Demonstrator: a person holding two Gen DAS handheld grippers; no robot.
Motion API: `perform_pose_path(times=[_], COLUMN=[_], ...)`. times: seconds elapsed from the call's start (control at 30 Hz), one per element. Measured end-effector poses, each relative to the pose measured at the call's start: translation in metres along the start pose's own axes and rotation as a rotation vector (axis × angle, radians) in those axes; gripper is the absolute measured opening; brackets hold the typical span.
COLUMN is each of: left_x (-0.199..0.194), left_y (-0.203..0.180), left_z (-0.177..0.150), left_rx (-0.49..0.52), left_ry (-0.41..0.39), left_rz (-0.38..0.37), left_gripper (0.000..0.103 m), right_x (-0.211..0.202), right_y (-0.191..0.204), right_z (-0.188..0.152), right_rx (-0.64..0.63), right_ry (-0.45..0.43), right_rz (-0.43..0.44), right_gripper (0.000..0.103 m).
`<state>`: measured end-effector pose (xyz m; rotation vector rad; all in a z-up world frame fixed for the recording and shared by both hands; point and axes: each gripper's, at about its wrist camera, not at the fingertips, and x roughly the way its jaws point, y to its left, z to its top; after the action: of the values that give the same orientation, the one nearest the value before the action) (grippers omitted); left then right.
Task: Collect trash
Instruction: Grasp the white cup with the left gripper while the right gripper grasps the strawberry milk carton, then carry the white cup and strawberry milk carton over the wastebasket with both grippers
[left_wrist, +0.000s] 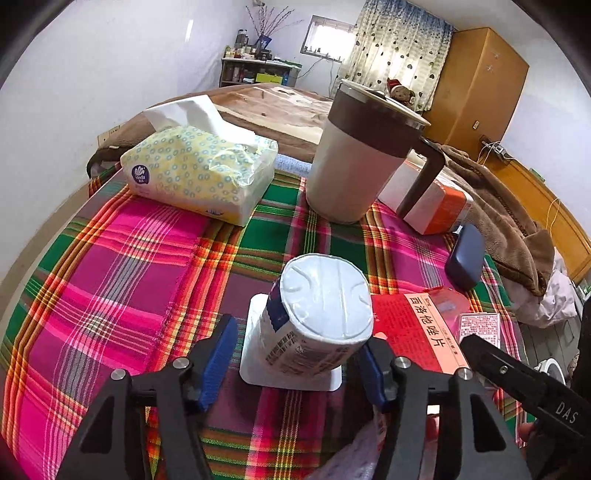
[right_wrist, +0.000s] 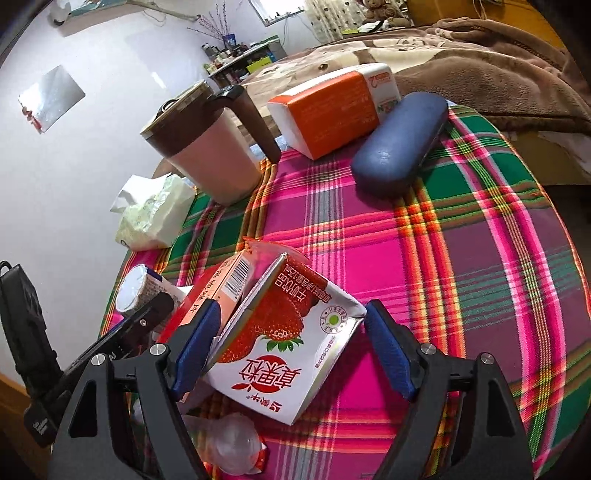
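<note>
on the plaid cloth i find my left gripper straddling an upturned yogurt cup, which stands tilted on its own square foil lid. the left pad stands clear of the cup wall with cloth visible between; the right pad sits tight against the cup's lower edge, though i cannot tell if it presses. i judge the jaws partly open, nothing gripped.

beside the cup, to its right, lies a red medicine box. further back stand a tissue pack, a lidded mug, an orange-and-white box and a blue case.

from the right wrist view, my right gripper brackets a crumpled strawberry milk carton lying on the cloth. the left pad touches or nearly touches the carton's edge; the right pad stands apart from it. jaws wide, carton between them, not clamped.

the medicine box leans just behind the carton, and the cup shows at far left. a crumpled clear wrapper lies near the bottom edge, beneath the left finger.
</note>
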<state>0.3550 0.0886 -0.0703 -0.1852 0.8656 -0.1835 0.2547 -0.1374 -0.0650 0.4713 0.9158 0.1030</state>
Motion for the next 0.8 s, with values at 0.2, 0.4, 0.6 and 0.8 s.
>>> perform_pose_path(times=[0.2, 0.4, 0.6, 0.8], left_x=[0.004, 0.002, -0.007, -0.025], left_y=[-0.001, -0.003, -0.004, -0.008], left_z=[0.0, 0.0, -0.003, -0.008], left_rx=[0.007, 0.023, 0.029, 0.036], left_ry=[-0.006, -0.013, -0.028, -0.051], left_rz=[0.003, -0.006, 0.005, 0.009], left_gripper=[0.06, 0.049, 0.049, 0.049], right_x=[-0.007, -0.012, -0.018, -0.031], right_y=[-0.003, -0.004, -0.003, -0.004], right_z=[-0.002, -0.006, -0.007, -0.01], right_rx=[-0.004, -0.025, -0.067, -0.087], right_ry=[-0.02, -0.033, -0.054, -0.085], right_rz=[-0.006, 0.008, -0.007, -0.014], right_gripper=[0.077, 0.077, 0.077, 0.077])
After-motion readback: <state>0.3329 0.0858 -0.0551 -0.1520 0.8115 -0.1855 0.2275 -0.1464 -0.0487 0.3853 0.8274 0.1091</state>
